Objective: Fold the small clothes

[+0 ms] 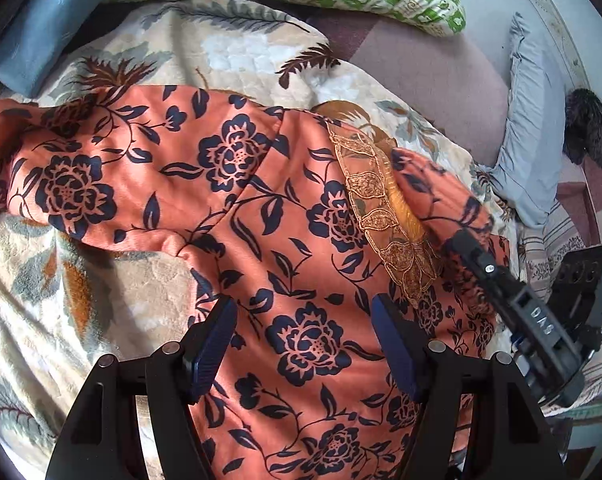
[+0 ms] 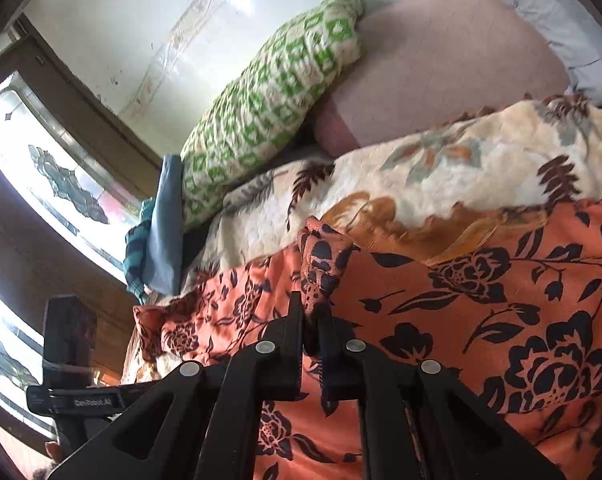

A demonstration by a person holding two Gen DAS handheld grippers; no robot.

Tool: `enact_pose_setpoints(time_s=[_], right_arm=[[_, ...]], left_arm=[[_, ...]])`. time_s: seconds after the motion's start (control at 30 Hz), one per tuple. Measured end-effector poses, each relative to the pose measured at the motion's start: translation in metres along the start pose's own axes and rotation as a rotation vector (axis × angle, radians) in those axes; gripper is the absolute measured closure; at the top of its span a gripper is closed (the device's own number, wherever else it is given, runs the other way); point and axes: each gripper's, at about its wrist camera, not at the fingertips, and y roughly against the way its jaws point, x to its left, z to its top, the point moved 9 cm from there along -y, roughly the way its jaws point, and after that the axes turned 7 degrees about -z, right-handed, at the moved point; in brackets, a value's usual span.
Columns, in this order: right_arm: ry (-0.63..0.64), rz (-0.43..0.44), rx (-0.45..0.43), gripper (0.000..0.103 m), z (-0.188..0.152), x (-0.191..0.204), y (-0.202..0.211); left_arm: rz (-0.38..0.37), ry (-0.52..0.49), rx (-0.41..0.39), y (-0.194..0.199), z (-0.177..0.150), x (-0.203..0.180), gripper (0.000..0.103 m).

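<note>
Jaws of left gripper point(image 1: 305, 344) spread apart over the garment point(image 1: 229, 184), gripping nothing; right gripper point(image 2: 311, 320) jaws pinched tight on a bunched fold of it. Garment, orange with dark flowers and a gold lace strip point(image 1: 381, 216), lies spread on the blanket point(image 1: 113, 288), cream with leaf print. Beyond the blanket: green-checked pillow point(image 2: 269, 100), pink cushion point(image 2: 441, 64), blue cloth point(image 2: 163, 224). Behind the pillow, pale wall point(image 2: 141, 12) and window point(image 2: 49, 168).

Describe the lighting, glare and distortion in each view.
Left wrist: daylight with soft shadows across the garment, dark fisheye corners, straight edges bowed. Right wrist: the window is blown out with glare, the wall washed pale, edges curved.
</note>
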Motion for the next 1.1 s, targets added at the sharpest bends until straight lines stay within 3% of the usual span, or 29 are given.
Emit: enact_pose_setpoints(time_s=[0.13,0.23,0.27,0.4,0.47,0.53,0.67,0.73,0.93,1.0,1.03,1.07,1.1], right_arm=[[0.058,0.004,0.091,0.093,-0.034,0.039,-0.043],[0.103,-0.019,0.184,0.073,-0.061,0.053,-0.07],[0.112,-0.043,0.208,0.071,-0.067,0.052,-0.074],[0.047,-0.01,0.201,0.069,-0.068,0.031,-0.045],[-0.018,0.002,0.144,0.056,-0.057,0.002,-0.009],[-0.111,-0.035,0.085,0.049,-0.049,-0.041,0.023],[-0.359,-0.122,-0.008,0.049,-0.045,-0.147,0.077],[-0.478,-0.12,-0.05,0.049,-0.047,-0.189,0.096],[-0.631,-0.094,-0.086,0.049,-0.043,-0.247,0.098],[-0.659,-0.094,-0.097,0.05,-0.041,-0.254,0.091],[-0.668,-0.101,-0.095,0.054,-0.041,-0.258,0.087],[-0.677,-0.104,-0.091,0.067,-0.04,-0.261,0.083],[-0.683,-0.098,-0.086,0.081,-0.038,-0.263,0.08]], left_arm=[[-0.006,0.015,-0.001,0.007,-0.005,0.009,0.035],[-0.008,0.033,0.004,0.004,-0.008,0.013,0.035],[-0.014,0.04,0.008,0.003,-0.009,0.014,0.035],[-0.043,0.053,0.033,-0.015,-0.01,0.004,0.035],[-0.063,0.048,0.052,-0.028,-0.013,-0.006,0.035],[-0.083,0.05,0.079,-0.044,-0.017,-0.015,0.035],[-0.121,0.082,0.135,-0.071,-0.029,-0.023,0.035],[-0.13,0.096,0.157,-0.084,-0.033,-0.024,0.035],[-0.076,0.123,0.16,-0.116,-0.028,-0.02,0.036],[-0.057,0.126,0.14,-0.123,-0.021,-0.021,0.048],[-0.041,0.123,0.135,-0.126,-0.017,-0.021,0.064],[-0.025,0.119,0.132,-0.127,-0.015,-0.022,0.079],[-0.017,0.121,0.124,-0.125,-0.013,-0.023,0.084]])
